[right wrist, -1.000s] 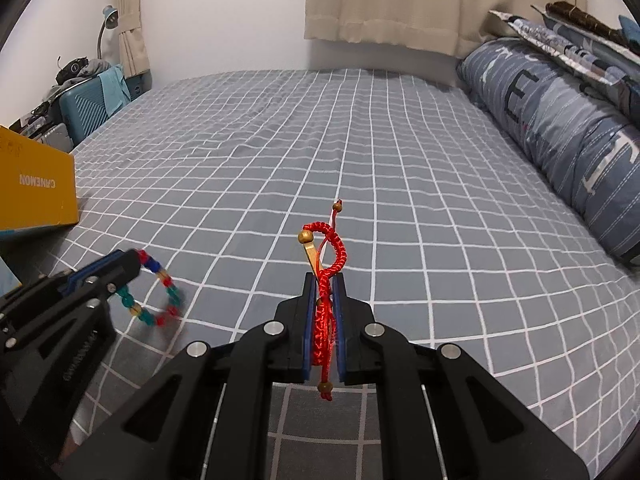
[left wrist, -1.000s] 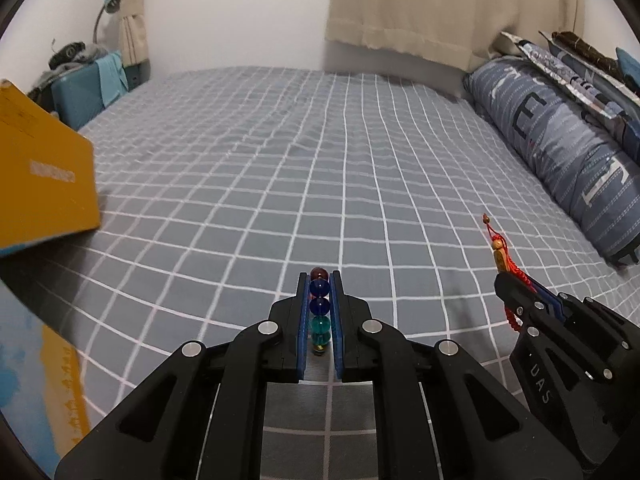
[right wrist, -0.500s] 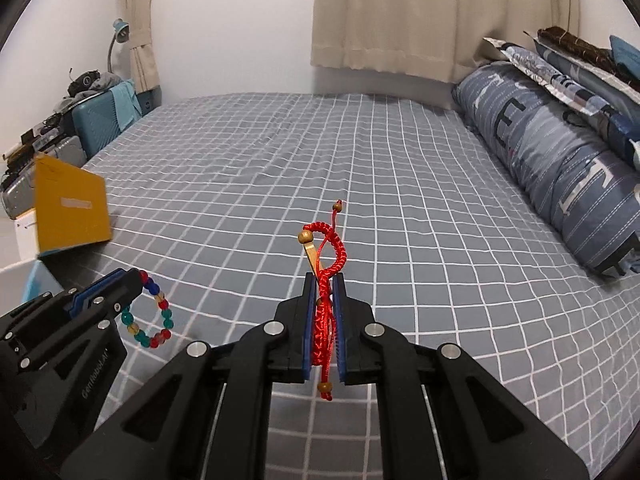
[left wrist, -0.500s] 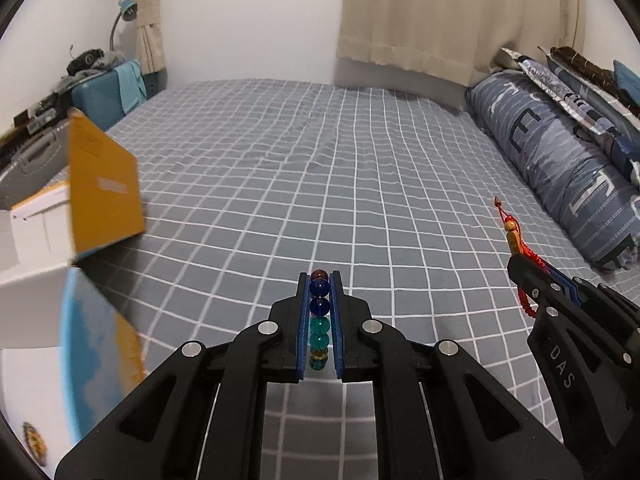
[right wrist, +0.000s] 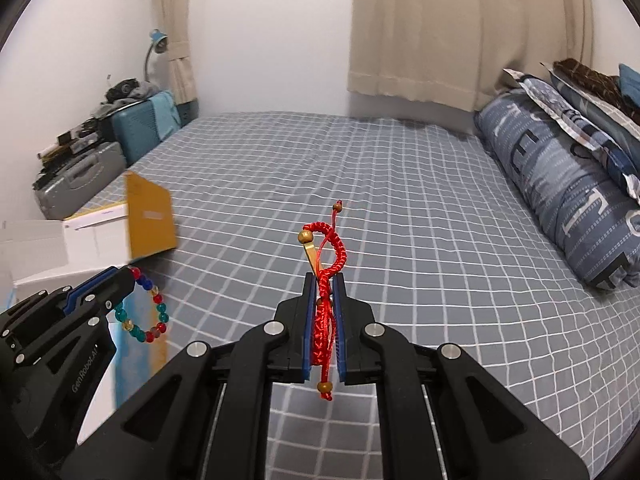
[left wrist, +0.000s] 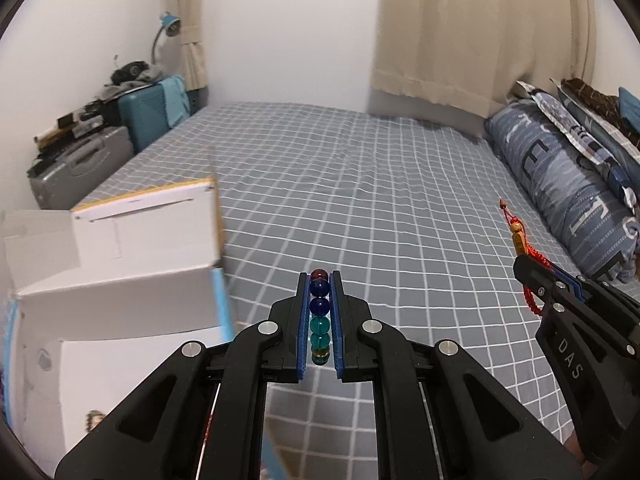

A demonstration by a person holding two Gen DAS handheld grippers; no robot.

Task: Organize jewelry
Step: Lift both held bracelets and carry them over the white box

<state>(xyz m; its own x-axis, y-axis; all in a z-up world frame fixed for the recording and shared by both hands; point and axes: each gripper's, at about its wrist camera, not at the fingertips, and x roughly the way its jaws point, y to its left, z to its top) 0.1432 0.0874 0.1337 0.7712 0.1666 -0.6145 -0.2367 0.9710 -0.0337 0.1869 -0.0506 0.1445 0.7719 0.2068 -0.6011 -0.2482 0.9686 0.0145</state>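
Observation:
My left gripper (left wrist: 319, 280) is shut on a bracelet of red, blue, teal and amber glass beads (left wrist: 319, 308); from the right wrist view the bead bracelet (right wrist: 149, 307) hangs as a loop from the left gripper (right wrist: 127, 276). My right gripper (right wrist: 324, 278) is shut on a red braided cord bracelet (right wrist: 329, 264) with gold beads and a gold charm. In the left wrist view the right gripper (left wrist: 522, 260) stands at the far right with the red cord bracelet (left wrist: 520, 240) sticking up. An open white and yellow box (left wrist: 120, 248) sits on the bed at my left, below both grippers.
The bed (left wrist: 360, 184) has a grey sheet with a white grid. Blue patterned pillows (left wrist: 568, 192) line its right side. A teal suitcase (left wrist: 152, 116) and a grey case (left wrist: 80, 172) stand beyond the bed's left edge. Beige curtains (left wrist: 460, 32) hang behind.
Both grippers have risen and drawn back with their bracelets still held. The box's open white inside has come into view at the left, where only its yellow side showed before.

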